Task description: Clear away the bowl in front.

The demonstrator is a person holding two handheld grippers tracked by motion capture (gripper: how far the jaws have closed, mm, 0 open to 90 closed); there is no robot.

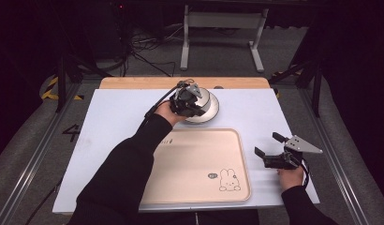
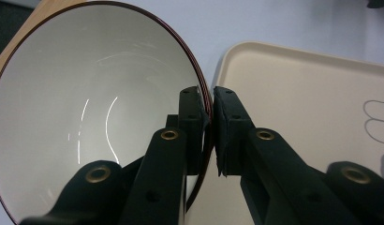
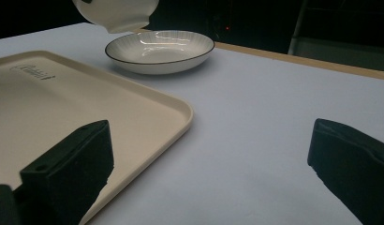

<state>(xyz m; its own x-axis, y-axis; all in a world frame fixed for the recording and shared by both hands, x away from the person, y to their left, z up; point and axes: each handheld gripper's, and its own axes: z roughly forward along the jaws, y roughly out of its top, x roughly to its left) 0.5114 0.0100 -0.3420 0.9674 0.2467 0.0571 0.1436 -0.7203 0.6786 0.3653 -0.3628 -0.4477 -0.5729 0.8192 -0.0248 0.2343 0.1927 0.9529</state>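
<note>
A white bowl (image 2: 87,93) with a dark rim is pinched at its rim between the jaws of my left gripper (image 2: 211,93), which is shut on it. In the right gripper view the bowl (image 3: 117,14) hangs tilted above a shallow white plate (image 3: 159,49) with a dark rim. From above, my left gripper (image 1: 188,101) covers much of the bowl (image 1: 208,99) at the table's far middle, over the plate (image 1: 206,118). A beige tray (image 1: 190,164) with a rabbit drawing lies in front. My right gripper (image 1: 267,143) rests open to the right of the tray, with nothing between its jaws.
The table has a white mat (image 1: 120,112) and a wooden far edge (image 1: 134,82). The tray (image 3: 63,103) has a raised lip close to my right gripper (image 3: 209,131). Open mat lies to the right of the tray (image 2: 298,93) and on the left side.
</note>
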